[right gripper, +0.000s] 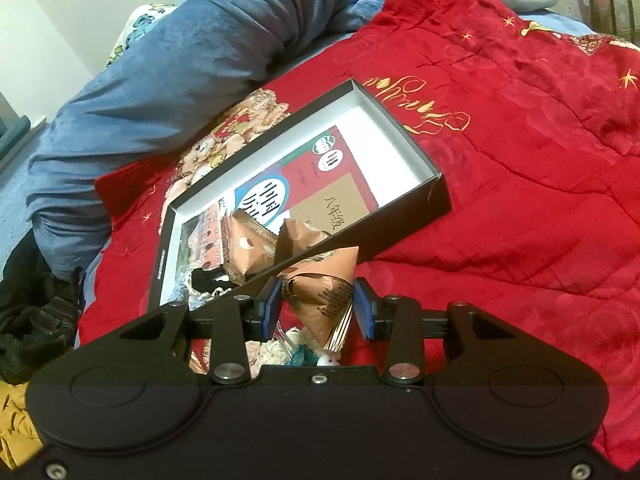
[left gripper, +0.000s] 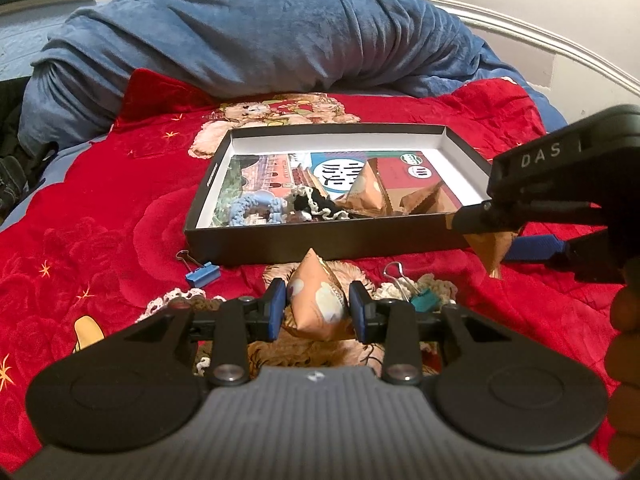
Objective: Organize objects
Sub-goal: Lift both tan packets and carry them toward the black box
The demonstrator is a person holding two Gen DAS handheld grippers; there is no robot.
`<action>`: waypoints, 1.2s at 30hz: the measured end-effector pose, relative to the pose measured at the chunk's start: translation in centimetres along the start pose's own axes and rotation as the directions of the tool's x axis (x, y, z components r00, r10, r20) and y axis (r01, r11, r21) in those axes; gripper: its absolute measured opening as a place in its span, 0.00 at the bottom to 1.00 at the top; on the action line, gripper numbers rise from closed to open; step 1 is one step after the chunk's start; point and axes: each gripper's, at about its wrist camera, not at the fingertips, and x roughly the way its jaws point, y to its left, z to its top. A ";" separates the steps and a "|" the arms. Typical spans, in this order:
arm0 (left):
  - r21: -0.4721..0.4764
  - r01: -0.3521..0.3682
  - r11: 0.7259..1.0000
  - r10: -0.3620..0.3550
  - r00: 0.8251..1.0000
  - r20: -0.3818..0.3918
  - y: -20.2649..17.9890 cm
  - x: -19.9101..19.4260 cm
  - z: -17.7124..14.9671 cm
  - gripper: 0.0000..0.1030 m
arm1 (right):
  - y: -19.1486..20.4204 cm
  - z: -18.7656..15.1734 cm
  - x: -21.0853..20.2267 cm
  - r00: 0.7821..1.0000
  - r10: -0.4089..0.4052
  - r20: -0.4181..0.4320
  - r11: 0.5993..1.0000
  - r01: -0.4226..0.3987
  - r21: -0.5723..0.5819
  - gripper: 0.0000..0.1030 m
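A black box with a white inside lies on the red blanket. It holds a book, a blue crochet piece, a black crochet piece and two brown snack packets. My left gripper is shut on another brown snack packet just in front of the box. My right gripper is shut on a brown snack packet and holds it in the air by the box's near right corner. That packet also shows in the left wrist view.
A blue binder clip and a teal binder clip lie on the red blanket by cream crochet pieces. A bunched blue blanket lies behind the box. Dark clothes sit at the left.
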 end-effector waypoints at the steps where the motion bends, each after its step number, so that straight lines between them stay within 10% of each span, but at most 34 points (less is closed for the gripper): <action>1: 0.000 0.000 1.000 0.000 1.000 0.000 0.0 0.0 0.0 0.37 | -0.1 0.0 0.0 1.000 0.001 -0.002 1.000 -0.001 0.005 0.36; 36: -0.050 0.025 0.998 -0.021 0.997 0.068 1.2 -1.3 1.7 0.37 | 2.5 -0.4 -1.0 0.986 0.067 0.150 0.995 -0.055 -0.085 0.36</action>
